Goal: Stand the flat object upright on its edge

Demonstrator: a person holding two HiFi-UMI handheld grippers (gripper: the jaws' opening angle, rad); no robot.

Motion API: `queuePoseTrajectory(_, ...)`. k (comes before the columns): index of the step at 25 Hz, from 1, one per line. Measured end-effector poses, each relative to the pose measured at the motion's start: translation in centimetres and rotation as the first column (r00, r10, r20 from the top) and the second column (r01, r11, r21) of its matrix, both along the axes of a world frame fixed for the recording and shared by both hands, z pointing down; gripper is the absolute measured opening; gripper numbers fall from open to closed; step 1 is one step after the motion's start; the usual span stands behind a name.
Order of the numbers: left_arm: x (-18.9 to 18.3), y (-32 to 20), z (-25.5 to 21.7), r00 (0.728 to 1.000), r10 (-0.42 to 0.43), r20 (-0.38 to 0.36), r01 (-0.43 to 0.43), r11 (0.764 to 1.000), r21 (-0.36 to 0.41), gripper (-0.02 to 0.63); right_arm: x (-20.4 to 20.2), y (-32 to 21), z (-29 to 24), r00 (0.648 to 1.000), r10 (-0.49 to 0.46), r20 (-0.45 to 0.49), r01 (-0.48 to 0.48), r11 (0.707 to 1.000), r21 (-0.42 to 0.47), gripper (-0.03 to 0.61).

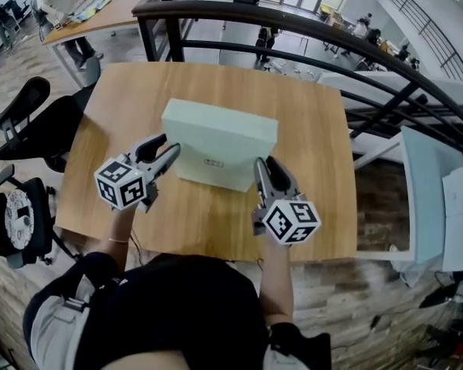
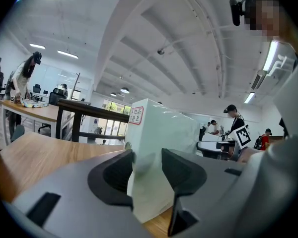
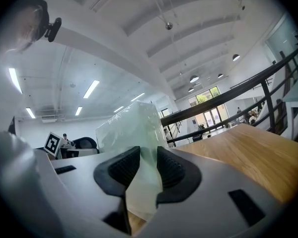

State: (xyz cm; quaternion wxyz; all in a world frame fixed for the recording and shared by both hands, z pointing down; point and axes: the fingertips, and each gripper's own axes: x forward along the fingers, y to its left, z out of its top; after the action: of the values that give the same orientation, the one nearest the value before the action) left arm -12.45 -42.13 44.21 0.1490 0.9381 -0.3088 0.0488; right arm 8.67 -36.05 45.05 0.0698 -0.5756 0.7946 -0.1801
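Note:
A flat pale green box [image 1: 220,133] is on the wooden table [image 1: 309,129], one broad face turned up toward the head view and its near side toward me. My left gripper [image 1: 170,146] is shut on the box's near left corner, and my right gripper [image 1: 265,164] is shut on its near right corner. In the left gripper view the box [image 2: 164,138] rises steeply between the left gripper's [image 2: 146,167] dark pads, with a red-edged label near its top. In the right gripper view the box [image 3: 131,125] stands wedged in the right gripper [image 3: 148,170]. Whether its lower edge touches the wood I cannot tell.
A black metal railing [image 1: 293,29] curves behind the table. Black office chairs [image 1: 31,122] stand at the left. A white desk [image 1: 428,199] stands at the right. Another wooden table [image 1: 108,6] and several people are farther back.

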Motion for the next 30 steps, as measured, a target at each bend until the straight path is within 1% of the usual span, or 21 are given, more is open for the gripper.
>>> queuePoseTrajectory(10,-0.4,1.1,0.2,1.000,0.007,-0.017,-0.007,1.000,0.007,0.176,-0.4,1.2,0.2,1.000,0.000,-0.006,0.000,1.000,0.000,0.101)
queuePoseTrajectory(17,-0.4,1.5,0.3,0.999,0.004,0.035,-0.004,1.000,0.025,0.176,-0.5,1.6,0.3,1.000,-0.026,-0.003,0.026,1.000,-0.010,0.103)
queuePoseTrajectory(21,-0.4,1.8,0.1,1.000,0.010,0.029,-0.011,1.000,0.020,0.176,-0.5,1.8,0.1,0.999,-0.040,0.000,0.040,0.999,-0.013,0.110)
queuePoseTrajectory(30,-1.0,2.4,-0.9,1.000,0.006,-0.005,-0.006,0.999,0.038,0.176,-0.9,2.6,-0.6,0.999,-0.054,-0.001,0.054,0.999,0.003,0.117)
